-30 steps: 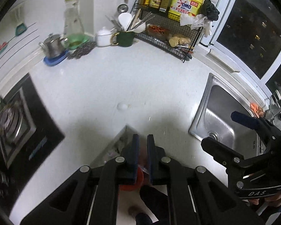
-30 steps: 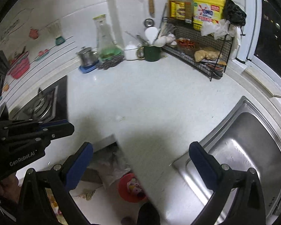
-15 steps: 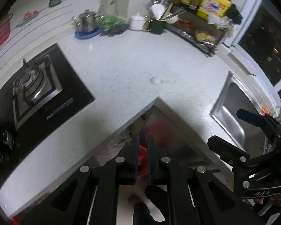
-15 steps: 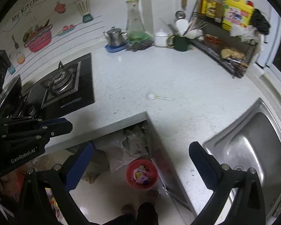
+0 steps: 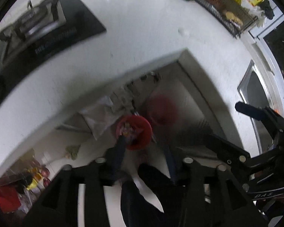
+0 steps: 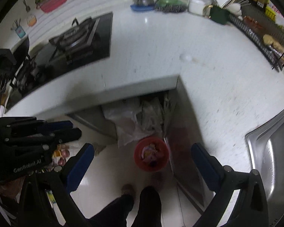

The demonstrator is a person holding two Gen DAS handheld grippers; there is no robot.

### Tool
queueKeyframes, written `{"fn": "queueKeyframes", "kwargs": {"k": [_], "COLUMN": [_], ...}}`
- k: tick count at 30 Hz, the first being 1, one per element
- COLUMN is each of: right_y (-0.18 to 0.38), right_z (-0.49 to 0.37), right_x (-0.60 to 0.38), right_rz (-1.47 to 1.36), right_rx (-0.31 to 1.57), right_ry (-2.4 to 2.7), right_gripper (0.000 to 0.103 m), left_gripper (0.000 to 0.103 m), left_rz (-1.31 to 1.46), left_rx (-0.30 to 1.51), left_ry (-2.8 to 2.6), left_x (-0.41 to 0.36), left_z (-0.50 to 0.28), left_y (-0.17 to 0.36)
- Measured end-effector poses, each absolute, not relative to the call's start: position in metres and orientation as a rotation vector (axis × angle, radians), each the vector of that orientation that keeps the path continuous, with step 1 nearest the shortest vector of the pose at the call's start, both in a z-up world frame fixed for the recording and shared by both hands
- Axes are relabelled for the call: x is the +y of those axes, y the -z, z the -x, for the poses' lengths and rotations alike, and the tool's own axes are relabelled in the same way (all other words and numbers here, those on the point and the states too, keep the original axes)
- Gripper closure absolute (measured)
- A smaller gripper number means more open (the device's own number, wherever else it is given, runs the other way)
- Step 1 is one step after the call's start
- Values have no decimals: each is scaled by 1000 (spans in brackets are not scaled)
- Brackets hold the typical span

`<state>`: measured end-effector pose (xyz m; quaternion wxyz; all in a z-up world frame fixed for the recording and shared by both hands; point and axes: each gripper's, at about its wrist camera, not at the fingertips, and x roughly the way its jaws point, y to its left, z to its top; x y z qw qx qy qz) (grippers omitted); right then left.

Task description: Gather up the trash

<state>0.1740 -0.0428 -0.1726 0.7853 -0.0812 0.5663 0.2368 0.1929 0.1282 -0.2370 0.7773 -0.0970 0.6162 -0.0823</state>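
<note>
The red bin [image 6: 151,154] sits on the pale floor, low down in the inside corner of the white counter [image 6: 208,87]. It stands just beside the shiny cabinet side on its right, and a crumpled see-through plastic bag [image 6: 130,119] is tucked under the counter just behind it. Inside the bin are bright wrappers [image 6: 148,154], pink, yellow and purple. The person's dark legs and feet are on the near side of it.

The left gripper [image 5: 142,141] points down at the bin. Its jaws have just been opening, and now they stand a little apart with nothing between them. The right gripper [image 6: 142,157] has its blue pads wide apart, one on each side of the bin in the picture, but high above it and touching nothing.

The bin looks like thin plastic, so it is probably light and a bit bendy. A hard squeeze may make the wall fold in. The best place to take it is likely the top rim, which looks like the stiffest part. The plastic may be smooth and slip, and a grip on one side only could tip it and spill the wrappers. The wrappers look very light and crinkly. The bag behind looks soft and floppy, so it would sag if lifted.
</note>
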Motion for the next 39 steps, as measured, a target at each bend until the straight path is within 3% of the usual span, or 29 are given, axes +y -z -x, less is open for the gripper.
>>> {"fn": "queueKeyframes", "kwargs": {"k": [10,20,27,29,39], "right_y": [170,145,138,137,147], "right_z": [-157,-174,-216,-229,-283], "right_x": [-41,-51,-56,-57,-63], "right_rz": [214,173,230,222,250], "right_rx": [1210,1130,1095,1097,1108], "right_ry": [-435,-419,-446,-467,-543], "right_gripper": [1,1,1,1,1], "left_gripper": [63,20,9,2,1], "left_rz": [213,115,77,73,71], "left_rx": [1324,1199,1154,1159,1181], "left_ry": [237,262,187,144,74], "left_x": [132,122,117,116,106], "left_z": [-187,-218,-253,-266,-317], "left_y": [239,210,201,201,208]}}
